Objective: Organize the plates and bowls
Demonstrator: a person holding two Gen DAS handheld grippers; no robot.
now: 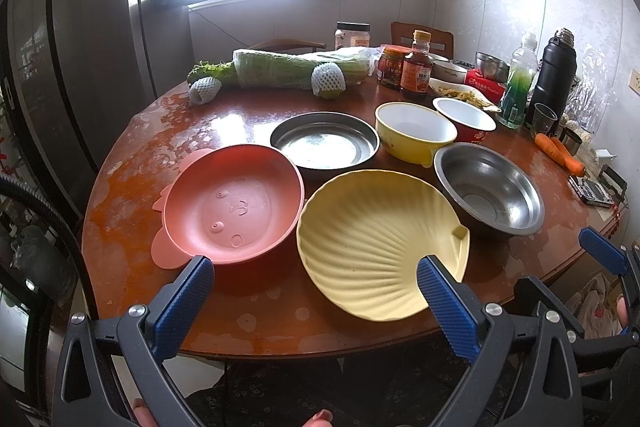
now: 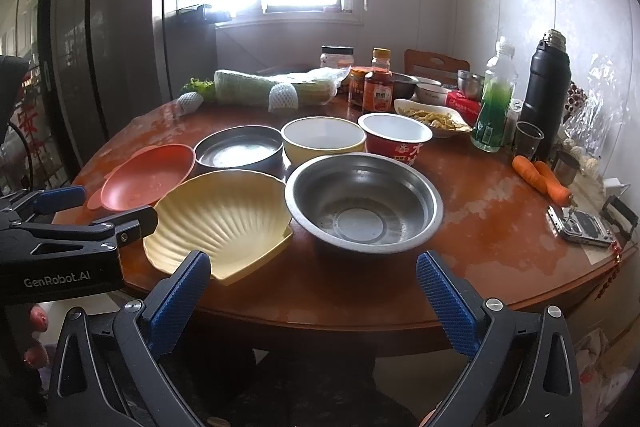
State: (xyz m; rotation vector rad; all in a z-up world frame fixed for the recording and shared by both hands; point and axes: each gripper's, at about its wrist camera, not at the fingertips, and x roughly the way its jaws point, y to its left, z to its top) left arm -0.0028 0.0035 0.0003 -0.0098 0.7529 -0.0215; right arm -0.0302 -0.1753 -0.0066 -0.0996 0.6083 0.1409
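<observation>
Six empty dishes sit on the round wooden table [image 1: 132, 187]. Nearest me are a coral bowl with a moulded face [image 1: 234, 203], a yellow shell-shaped plate [image 1: 376, 227] and a steel bowl [image 1: 488, 191]. Behind them stand a flat steel plate [image 1: 324, 143], a yellow bowl [image 1: 414, 131] and a red bowl [image 1: 464, 117], both white inside. My left gripper [image 1: 315, 263] hangs open over the table's near edge, in front of the shell plate [image 2: 224, 223]. My right gripper [image 2: 312, 259] is open too, just short of the steel bowl [image 2: 362, 203]. Neither holds anything.
Along the table's back lie a wrapped cabbage [image 1: 300, 69], sauce bottles [image 1: 416, 71], a dish of food [image 2: 432, 119], a green bottle [image 1: 518, 87] and a black flask [image 1: 554, 75]. Carrots [image 1: 560, 153] and a small device [image 1: 592, 189] sit at the right edge. A tall fridge [image 1: 80, 47] stands left.
</observation>
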